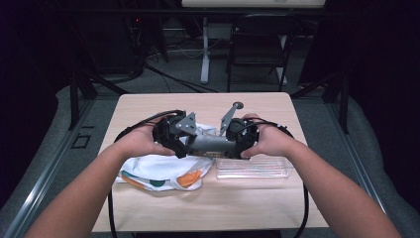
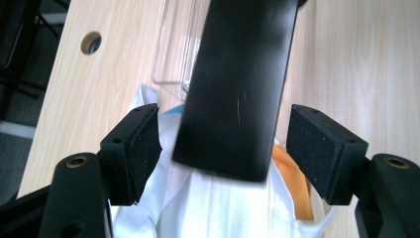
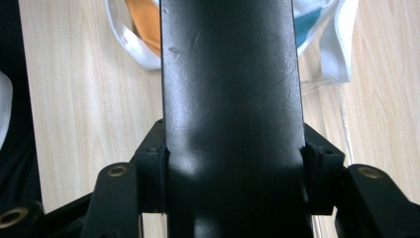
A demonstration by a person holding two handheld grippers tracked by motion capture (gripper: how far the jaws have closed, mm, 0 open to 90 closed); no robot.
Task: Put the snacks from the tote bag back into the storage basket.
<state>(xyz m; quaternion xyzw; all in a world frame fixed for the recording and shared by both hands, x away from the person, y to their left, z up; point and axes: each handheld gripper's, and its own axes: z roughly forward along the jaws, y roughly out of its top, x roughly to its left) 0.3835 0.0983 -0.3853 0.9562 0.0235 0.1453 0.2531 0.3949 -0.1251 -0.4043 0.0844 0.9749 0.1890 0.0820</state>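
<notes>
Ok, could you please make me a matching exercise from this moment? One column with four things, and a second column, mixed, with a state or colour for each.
Things:
1. left gripper
2. right gripper
3. cloth
4. tray

States or colours:
a. clamped on the black bar
b. white with orange and teal patches
c. open, its pads on either side of the bar's end but not touching it
d. clear plastic, lying on the table below the right hand

Pairs: 1-c, 2-a, 3-b, 4-d
</notes>
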